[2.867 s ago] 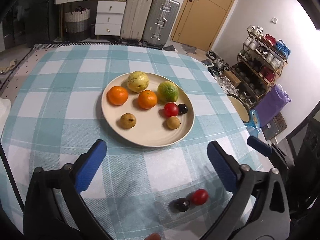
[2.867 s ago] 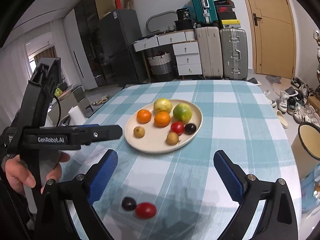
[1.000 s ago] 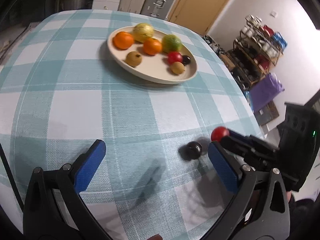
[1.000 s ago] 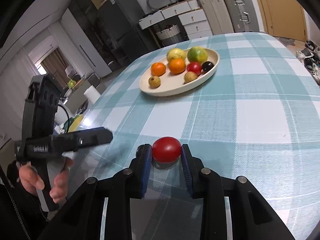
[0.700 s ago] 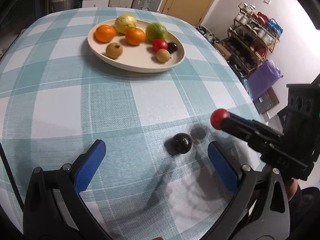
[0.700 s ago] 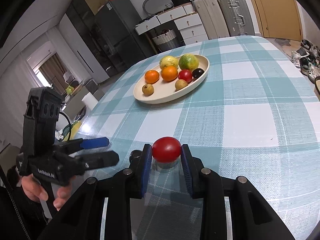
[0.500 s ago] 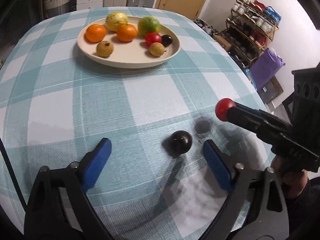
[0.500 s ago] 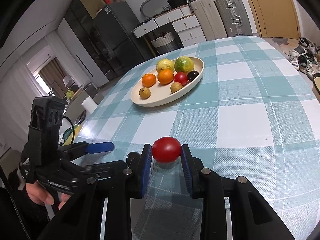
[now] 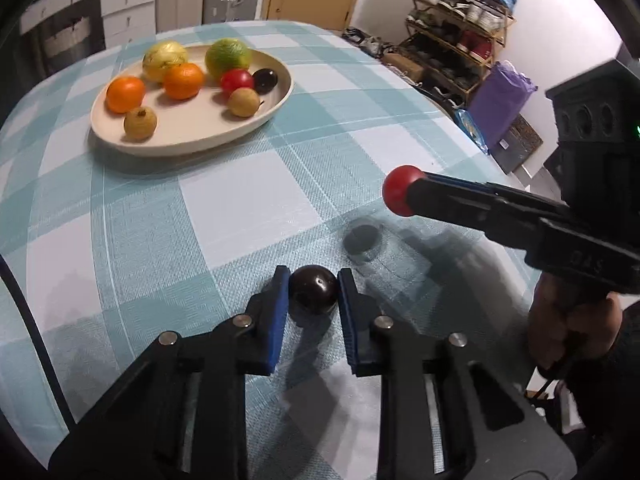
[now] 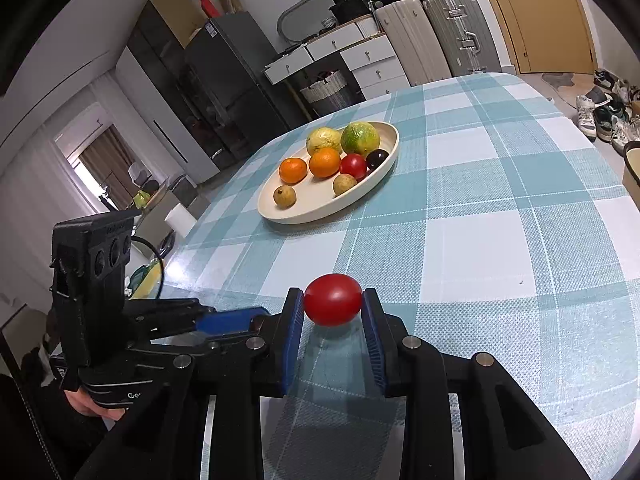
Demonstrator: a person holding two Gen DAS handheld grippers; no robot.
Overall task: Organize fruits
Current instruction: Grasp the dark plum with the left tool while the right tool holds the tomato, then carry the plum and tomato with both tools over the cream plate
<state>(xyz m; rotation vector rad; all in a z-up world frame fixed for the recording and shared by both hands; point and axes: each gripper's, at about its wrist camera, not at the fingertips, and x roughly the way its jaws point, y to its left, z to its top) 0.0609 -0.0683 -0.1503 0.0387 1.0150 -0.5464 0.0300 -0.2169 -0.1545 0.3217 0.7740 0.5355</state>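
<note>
Fruits are split between two places: seven sit on the cream plate (image 9: 276, 108) in the upper left of the left wrist view, and two are in the tongs near the lower part of the checked tablecloth (image 9: 248, 184). The left gripper (image 9: 313, 292) is clenched on the dark plum (image 9: 313, 289), low in the centre of that frame, with both blue pads (image 9: 280, 312) against its sides and the fruit seemingly down on the cloth. The right gripper (image 10: 333, 308) is clamped on the red tomato (image 10: 333, 299), which hangs clear of the table at the middle right of the left view (image 9: 402, 190) (its round shadow lies on the cloth below it).

The step in hand looks like lifting the plum and carrying both fruits to the plate. To do it well, I would raise the plum straight up before travelling, since a round, smooth fruit can roll out of flat pads if dragged. Keeping the grip steady without squeezing harder should spare the tomato's skin. On the plate, the open space lies along the near rim, beside the brown fruit (image 9: 140, 123); setting each piece down there, low and gently, avoids knocking the oranges (image 9: 182, 80).
</note>
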